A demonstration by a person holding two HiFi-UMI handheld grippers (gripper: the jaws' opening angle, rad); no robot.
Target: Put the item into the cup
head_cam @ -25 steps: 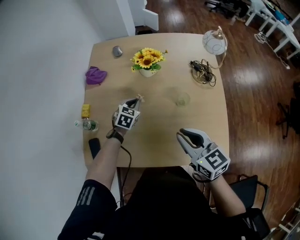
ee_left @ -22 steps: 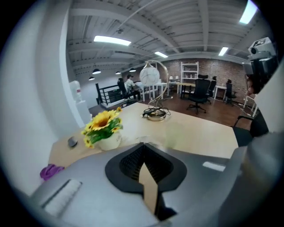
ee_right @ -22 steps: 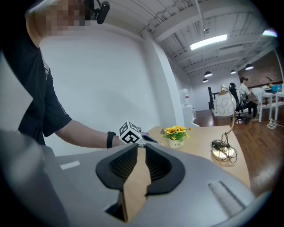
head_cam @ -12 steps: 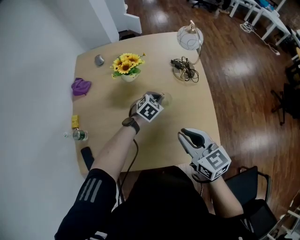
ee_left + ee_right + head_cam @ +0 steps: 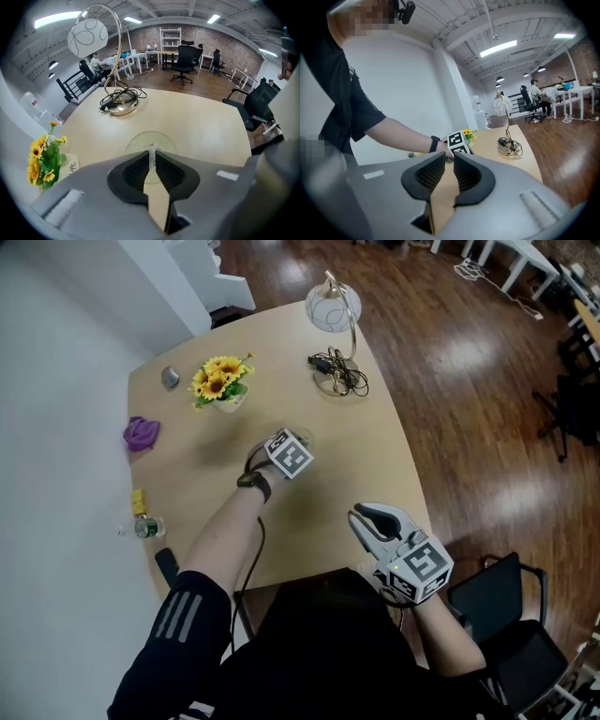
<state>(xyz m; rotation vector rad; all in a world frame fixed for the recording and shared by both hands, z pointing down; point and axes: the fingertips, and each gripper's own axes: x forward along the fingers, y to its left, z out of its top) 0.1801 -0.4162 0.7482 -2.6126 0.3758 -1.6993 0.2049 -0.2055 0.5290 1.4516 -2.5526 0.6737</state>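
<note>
A clear glass cup (image 5: 151, 140) stands on the wooden table (image 5: 356, 456), directly under my left gripper (image 5: 152, 152). A thin, pale translucent item (image 5: 152, 157) stands upright between the left jaw tips, over the cup's mouth. The jaws are opening, and the pads still touch the item. In the head view the left gripper (image 5: 302, 439) covers most of the cup. My right gripper (image 5: 364, 515) hangs near the table's front edge, shut with nothing in it. From the right gripper (image 5: 450, 157) view I see the left arm and its marker cube (image 5: 458, 142).
A pot of sunflowers (image 5: 217, 385) stands left of the cup. At the far end are a desk lamp (image 5: 330, 310) and coiled cables (image 5: 336, 371). Along the left edge lie a purple cloth (image 5: 141, 433), a small bottle (image 5: 143, 527) and a black object (image 5: 167, 566).
My left gripper has carried the item from the table's left-middle rightward to above the cup. The right gripper has stayed near the front edge.
</note>
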